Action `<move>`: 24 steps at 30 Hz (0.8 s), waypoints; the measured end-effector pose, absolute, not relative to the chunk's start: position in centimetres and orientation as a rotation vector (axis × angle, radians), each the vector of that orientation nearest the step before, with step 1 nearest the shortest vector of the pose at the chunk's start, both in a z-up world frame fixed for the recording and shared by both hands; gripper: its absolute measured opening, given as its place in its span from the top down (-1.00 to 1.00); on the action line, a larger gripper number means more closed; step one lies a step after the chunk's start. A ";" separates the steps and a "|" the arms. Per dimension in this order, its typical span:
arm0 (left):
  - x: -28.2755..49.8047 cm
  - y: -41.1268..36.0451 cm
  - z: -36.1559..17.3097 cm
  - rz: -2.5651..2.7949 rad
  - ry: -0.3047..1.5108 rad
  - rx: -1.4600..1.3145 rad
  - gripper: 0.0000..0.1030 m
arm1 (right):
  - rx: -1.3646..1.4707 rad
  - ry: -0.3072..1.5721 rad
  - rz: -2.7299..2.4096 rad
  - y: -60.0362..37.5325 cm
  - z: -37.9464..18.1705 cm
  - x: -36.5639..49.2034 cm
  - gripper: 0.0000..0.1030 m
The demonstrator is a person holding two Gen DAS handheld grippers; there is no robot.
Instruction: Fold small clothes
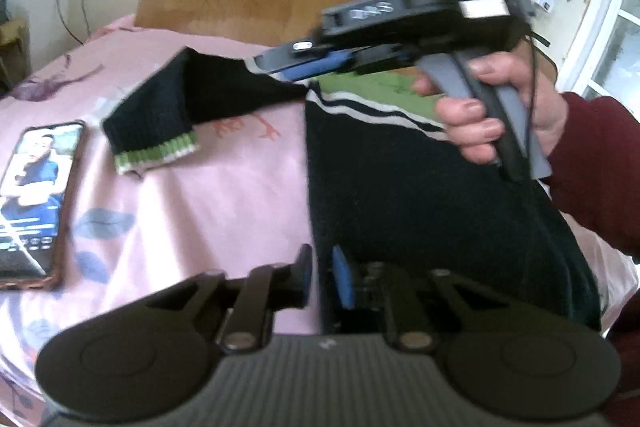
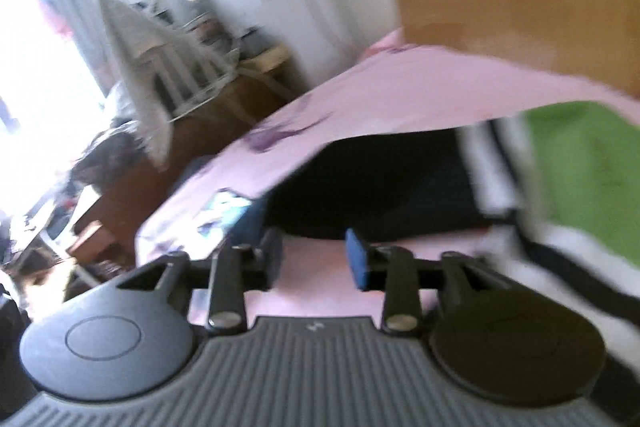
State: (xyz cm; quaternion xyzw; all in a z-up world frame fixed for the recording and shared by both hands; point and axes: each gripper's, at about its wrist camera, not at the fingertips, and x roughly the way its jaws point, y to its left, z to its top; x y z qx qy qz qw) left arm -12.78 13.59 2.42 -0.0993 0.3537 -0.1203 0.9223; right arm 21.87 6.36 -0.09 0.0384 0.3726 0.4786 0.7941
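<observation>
i work over a bed [image 1: 208, 211] covered by a pink sheet [image 1: 180, 187] printed with blue, purple and reddish shapes. a small dark sweater [image 1: 400, 195] lies on it toward my right, its body flat on the sheet, with white stripes and a green band near the top. one sleeve [image 1: 168, 115] stretches out to the left, its green-and-white cuff resting on the sheet. a phone [image 1: 32, 199] in a brownish case lies face up near the left edge, well apart from the sleeve, its screen lit. in the right wrist view the same pink sheet [image 2: 400, 87] shows blurred, with the dark sweater [image 2: 380, 183] on it.
</observation>
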 end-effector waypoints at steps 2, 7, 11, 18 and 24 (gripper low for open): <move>-13.4 14.2 2.8 -0.244 0.703 -0.224 0.31 | 0.101 0.846 1.062 8.7 -1.1 22.1 0.15; -14.1 15.1 3.3 -0.206 0.686 -0.247 0.21 | 0.054 0.959 1.075 14.2 -3.6 22.5 0.81; -14.1 15.7 4.0 -0.179 0.673 -0.222 0.16 | -0.025 0.846 1.107 10.1 0.7 22.3 0.83; -10.2 16.5 6.5 -0.148 0.598 -0.165 -0.05 | -0.252 0.707 0.826 -5.5 10.0 24.3 0.83; -0.7 15.6 8.7 -0.185 0.553 -0.155 -0.60 | -0.356 0.779 0.516 -16.2 8.0 27.6 0.83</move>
